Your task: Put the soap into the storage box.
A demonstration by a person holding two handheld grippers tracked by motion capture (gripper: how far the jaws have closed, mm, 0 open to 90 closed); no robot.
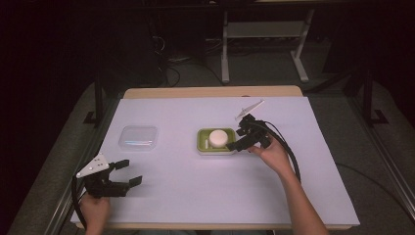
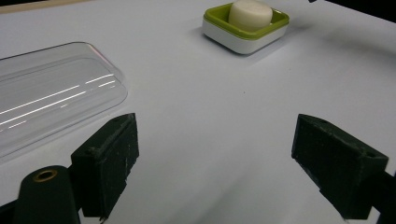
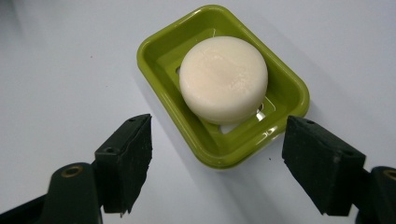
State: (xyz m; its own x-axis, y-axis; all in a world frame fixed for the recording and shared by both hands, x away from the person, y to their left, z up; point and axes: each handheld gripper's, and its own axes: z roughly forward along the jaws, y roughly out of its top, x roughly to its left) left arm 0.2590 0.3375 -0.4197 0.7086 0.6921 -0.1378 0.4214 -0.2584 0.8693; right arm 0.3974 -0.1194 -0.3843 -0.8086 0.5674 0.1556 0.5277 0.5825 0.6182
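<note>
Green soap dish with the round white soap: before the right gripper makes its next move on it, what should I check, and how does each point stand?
1. Right gripper open: ok, jaws spread apart.
2. Nothing held in it: ok, the gap between the jaws is bare.
3. Round white bar of soap seated in the green plastic soap dish: ok, it lies inside the rim.
4. Dish flat on the white table cover: ok.
5. Right gripper lined up with the dish: ok, the near rim lies just ahead, between the jaws; contact cannot tell.
6. Left gripper out of the way: ok, open, near the clear plastic lid.
</note>
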